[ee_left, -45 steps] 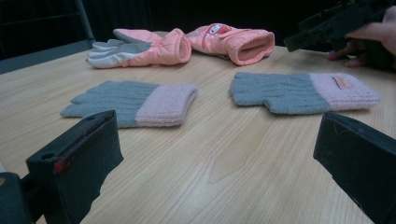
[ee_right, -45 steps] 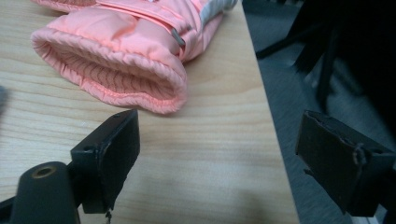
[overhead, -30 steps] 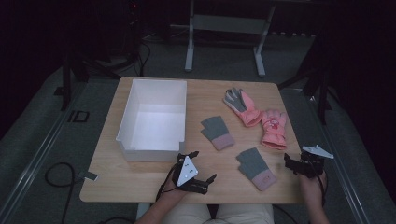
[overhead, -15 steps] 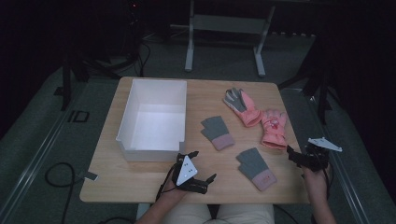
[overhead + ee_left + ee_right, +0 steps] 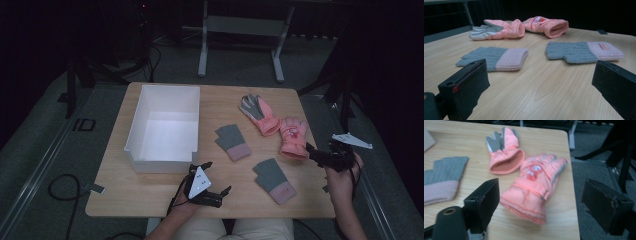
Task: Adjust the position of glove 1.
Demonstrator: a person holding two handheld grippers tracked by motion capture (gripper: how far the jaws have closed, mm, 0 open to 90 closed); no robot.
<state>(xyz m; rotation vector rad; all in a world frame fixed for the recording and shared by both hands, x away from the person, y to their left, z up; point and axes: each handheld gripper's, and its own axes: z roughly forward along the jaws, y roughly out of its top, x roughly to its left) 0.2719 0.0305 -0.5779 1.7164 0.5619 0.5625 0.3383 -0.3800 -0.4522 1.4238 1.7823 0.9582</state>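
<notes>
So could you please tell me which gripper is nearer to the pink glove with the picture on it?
Right. The right gripper points at the pink glove from just beside its cuff, jaws open. The left gripper rests near the table's front edge, well across from it.

In the right gripper view, the grey-and-pink knit glove (image 5: pixel 439 178) left of the pink ski glove (image 5: pixel 534 187) is cut off by the left edge; the ski glove itself is blurred, its printed emblem unreadable

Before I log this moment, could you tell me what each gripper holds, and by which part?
Nothing is held: left gripper and right gripper are both open, the right near the pink glove.
</notes>
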